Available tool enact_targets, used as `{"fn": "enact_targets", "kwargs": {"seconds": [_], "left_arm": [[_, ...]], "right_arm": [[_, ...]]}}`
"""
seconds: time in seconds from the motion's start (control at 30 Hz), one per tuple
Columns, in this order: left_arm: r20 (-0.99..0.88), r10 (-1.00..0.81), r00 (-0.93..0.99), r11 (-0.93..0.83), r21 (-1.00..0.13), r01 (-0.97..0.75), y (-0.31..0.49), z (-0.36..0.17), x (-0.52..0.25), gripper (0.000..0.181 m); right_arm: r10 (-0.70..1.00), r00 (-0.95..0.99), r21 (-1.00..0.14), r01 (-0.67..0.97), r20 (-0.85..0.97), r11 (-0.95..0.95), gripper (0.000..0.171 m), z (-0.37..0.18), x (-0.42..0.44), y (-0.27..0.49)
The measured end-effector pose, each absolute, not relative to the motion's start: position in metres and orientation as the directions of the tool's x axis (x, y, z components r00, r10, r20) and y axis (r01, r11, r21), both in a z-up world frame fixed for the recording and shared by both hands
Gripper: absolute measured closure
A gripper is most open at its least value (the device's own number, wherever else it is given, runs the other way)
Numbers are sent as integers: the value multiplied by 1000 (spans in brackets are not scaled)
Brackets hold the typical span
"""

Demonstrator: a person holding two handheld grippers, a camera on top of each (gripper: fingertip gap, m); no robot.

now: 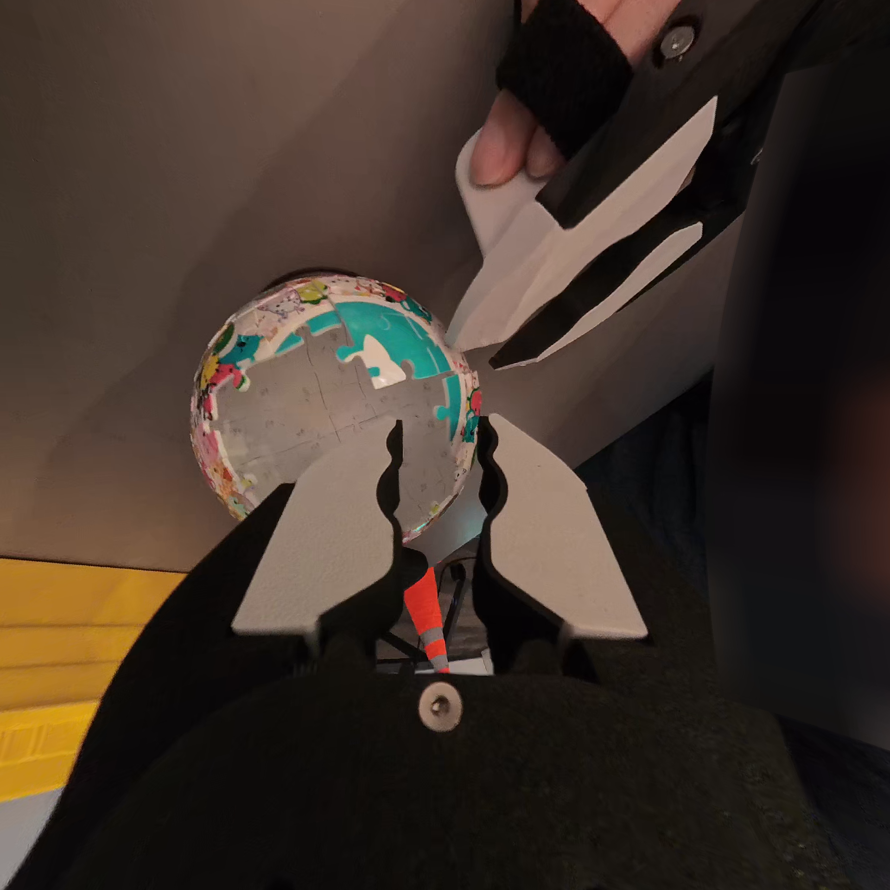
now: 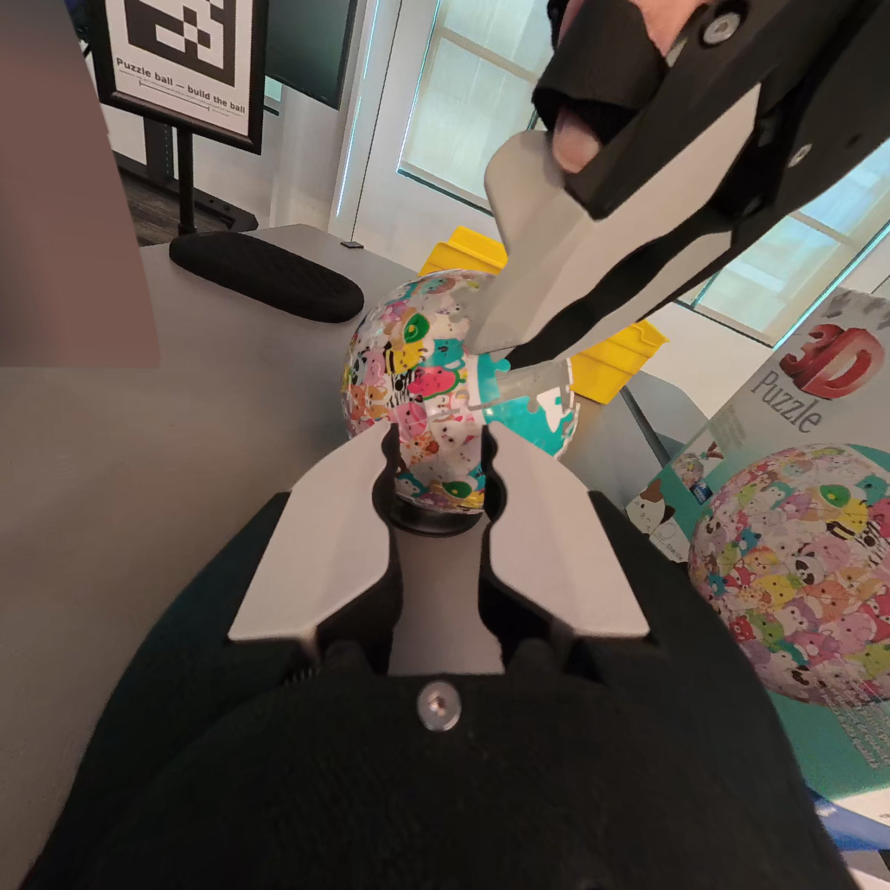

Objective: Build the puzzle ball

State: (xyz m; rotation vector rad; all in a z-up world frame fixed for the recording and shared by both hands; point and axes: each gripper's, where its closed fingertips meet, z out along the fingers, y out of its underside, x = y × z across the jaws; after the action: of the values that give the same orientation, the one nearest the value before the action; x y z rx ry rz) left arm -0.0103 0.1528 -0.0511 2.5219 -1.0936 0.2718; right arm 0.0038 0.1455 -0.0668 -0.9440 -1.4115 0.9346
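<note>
Puzzle ball (image 2: 409,375) sits on a black ring stand (image 2: 424,522) on the grey table (image 2: 144,457), only part-built; cartoon-animal print covers most of the shell, with teal pieces (image 2: 534,424) on one side; the left wrist view shows a large hole in the shell, with the grey backs of the pieces visible inside.

Left gripper (image 1: 440,426) is at the edge of that hole; jaws parted by a moderate gap, only the ball's interior visible between them; one tip sits right at the teal rim, can't tell if it touches.

Right gripper (image 2: 440,433) points at the printed side; jaws parted about the same, holding nothing; ball and stand show through the gap. From the left wrist view its tips are just beside the shell by the teal patch; contact unclear.

Yellow bins (image 2: 616,361) are behind the ball; a black wrist-rest pad (image 2: 265,279) lies further back on the table; the puzzle box (image 2: 794,530) stands off to one side, apart from the ball; a framed sign on a stand (image 2: 183,62) is beyond the table edge.
</note>
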Motion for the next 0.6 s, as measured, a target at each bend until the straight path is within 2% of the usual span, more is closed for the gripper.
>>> {"fn": "enact_targets", "kwargs": {"seconds": [0.4,0.5,0.6], "left_arm": [[329,-637,697,-622,314,-717,147,-60,-11,155],[328,-641,694,-620,311,-720,145,-62,-11,155],[333,-633,698,-622,317,-716,143,-63,-12,153]], "right_arm": [[930,-42,-931,22,364,365,143,-65,3,147],[945,-57,-947,6,321,322,139,-63,5,154],[933,-61,-932,49,355,358,128,-67,3,168]]}}
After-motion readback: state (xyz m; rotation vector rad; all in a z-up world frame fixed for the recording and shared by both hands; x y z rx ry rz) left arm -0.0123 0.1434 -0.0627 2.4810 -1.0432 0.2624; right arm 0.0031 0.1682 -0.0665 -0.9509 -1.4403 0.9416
